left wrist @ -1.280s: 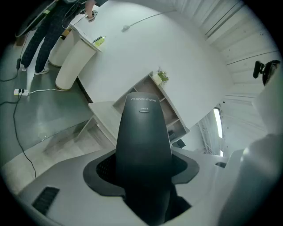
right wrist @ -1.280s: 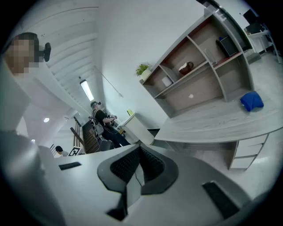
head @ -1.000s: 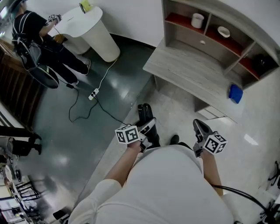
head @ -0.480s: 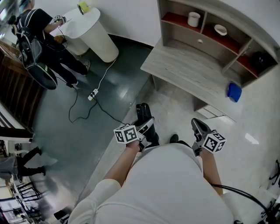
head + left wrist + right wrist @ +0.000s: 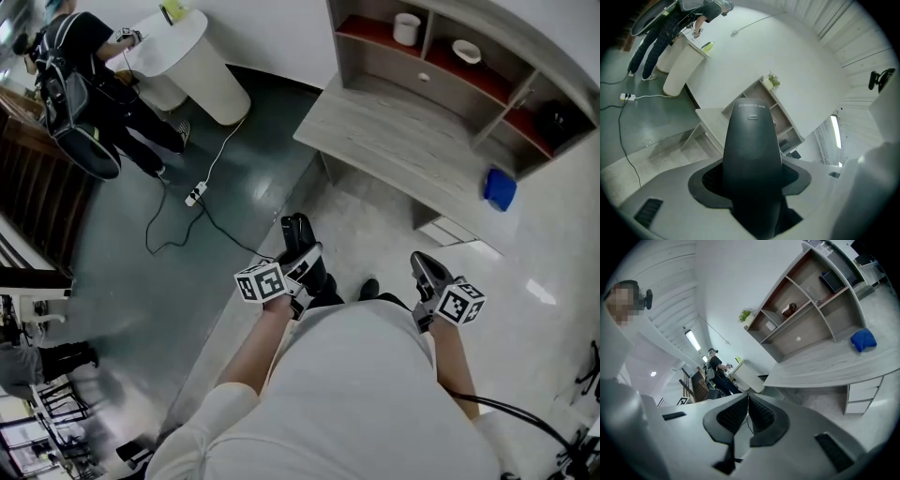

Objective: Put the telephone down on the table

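The left gripper's (image 5: pixel 307 264) jaws stand fairly wide, clamped on the 2 sides of the black telephone (image 5: pixel 752 150), which rises from them at center frame. The right gripper's (image 5: pixel 746 414) jaws are closed together on nothing. The table (image 5: pixel 403 150) lies well apart at upper right in the head view, so the telephone is best carried over bare wood, lowered flat, then released.

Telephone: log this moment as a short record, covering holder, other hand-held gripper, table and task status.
telephone: black, sticking out past the jaws
left hand-held gripper: shut on telephone
right hand-held gripper: shut, empty
table: ahead of the person, blue thing near its right end
status: telephone not yet set down
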